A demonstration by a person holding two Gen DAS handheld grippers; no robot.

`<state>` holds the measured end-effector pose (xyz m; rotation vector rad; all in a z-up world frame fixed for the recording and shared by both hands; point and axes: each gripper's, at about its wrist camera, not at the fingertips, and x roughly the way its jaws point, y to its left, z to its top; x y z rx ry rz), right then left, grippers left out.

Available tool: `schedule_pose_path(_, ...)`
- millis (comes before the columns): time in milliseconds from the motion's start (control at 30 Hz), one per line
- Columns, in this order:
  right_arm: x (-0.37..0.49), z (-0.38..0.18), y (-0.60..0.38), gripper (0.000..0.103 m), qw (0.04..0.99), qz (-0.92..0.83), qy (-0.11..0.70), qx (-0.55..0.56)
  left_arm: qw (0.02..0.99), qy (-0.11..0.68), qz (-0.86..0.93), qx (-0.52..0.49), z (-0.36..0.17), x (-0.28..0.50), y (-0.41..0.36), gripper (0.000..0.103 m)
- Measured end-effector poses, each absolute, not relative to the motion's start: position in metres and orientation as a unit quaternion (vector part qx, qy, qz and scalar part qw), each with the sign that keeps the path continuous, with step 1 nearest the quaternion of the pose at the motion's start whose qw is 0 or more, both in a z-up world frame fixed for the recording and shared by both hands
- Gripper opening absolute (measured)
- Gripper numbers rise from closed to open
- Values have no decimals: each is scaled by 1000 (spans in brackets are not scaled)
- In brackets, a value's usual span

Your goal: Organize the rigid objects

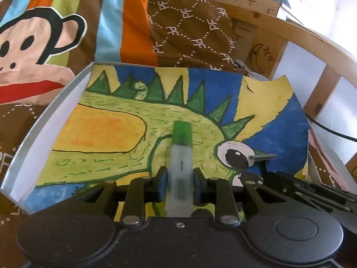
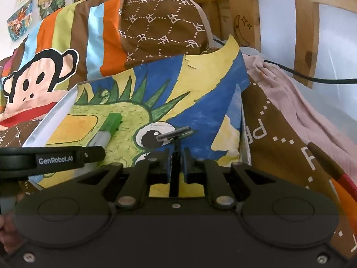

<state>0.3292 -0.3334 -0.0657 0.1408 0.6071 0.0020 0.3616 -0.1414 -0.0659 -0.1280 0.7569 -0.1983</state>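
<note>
My left gripper (image 1: 178, 184) clamps a light, slick marker (image 1: 181, 156) mid-barrel; my right gripper (image 2: 177, 164) pinches a thin, stiff razor (image 2: 174, 135) by its handle

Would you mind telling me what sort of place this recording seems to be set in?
Most likely a child's bedroom, on a bed: a monkey-print duvet, a wooden bed frame with a moon and stars drawn on it, and cartoon posters on the wall.
</note>
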Motion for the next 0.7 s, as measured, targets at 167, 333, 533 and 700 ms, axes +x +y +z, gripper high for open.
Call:
schedule_pose_path(167, 306, -47, -326, 51, 958, -6, 284, 37, 927, 359, -82, -67, -57, 351, -133, 44)
schedule_pose_path(333, 274, -23, -323, 65, 963, -3, 268, 30, 931, 345, -78, -90, -43, 329, -114, 55)
schedule_pose_path(533, 229, 5, -311, 96, 975, 9, 224, 14, 943, 306, -87, -93, -18, 286, -87, 73)
schedule_pose_path(700, 190, 21, -301, 102, 981, 14, 192, 4, 952, 279, -84, -95, -3, 248, -68, 83)
